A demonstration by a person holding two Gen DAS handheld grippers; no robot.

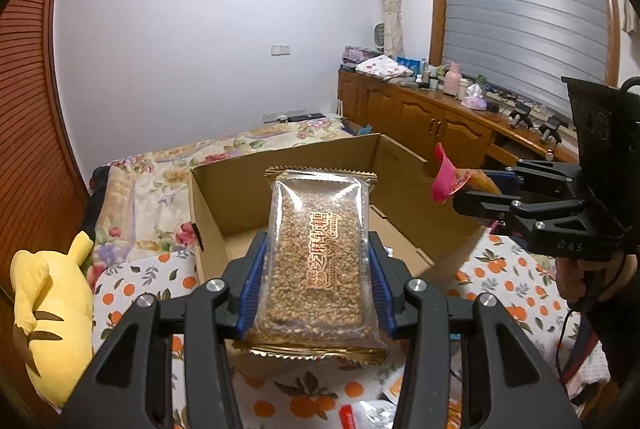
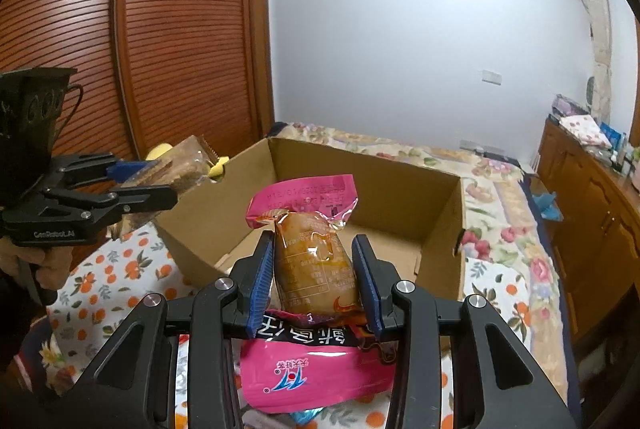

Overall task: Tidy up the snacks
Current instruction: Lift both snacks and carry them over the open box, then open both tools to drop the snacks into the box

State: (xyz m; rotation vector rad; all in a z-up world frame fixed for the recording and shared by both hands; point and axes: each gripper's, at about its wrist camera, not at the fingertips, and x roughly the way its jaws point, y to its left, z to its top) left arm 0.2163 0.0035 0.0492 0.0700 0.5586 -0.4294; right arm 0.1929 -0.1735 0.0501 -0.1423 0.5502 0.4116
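1. Left gripper [image 1: 318,269]: jaws are closed on the sesame bar [image 1: 318,257] by its long sides, and it is held in the air just before the near wall of the cardboard box [image 1: 208,197]. The wrapper is smooth, so it may slide out if the wrist tilts more.
2. Right gripper [image 2: 316,277]: jaws hold the pink snack pack [image 2: 312,253] at the thick middle, w/ its loose ends hanging free. The pack is soft and can squeeze out sideways.
3. Both hands come to the same box and are near each other, so the grippers may bump.
4. If released too early, a snack falls on the bed [image 1: 516,269], not in the box.
5. More packs lie on the bed under the grippers, & a low hand may push them.
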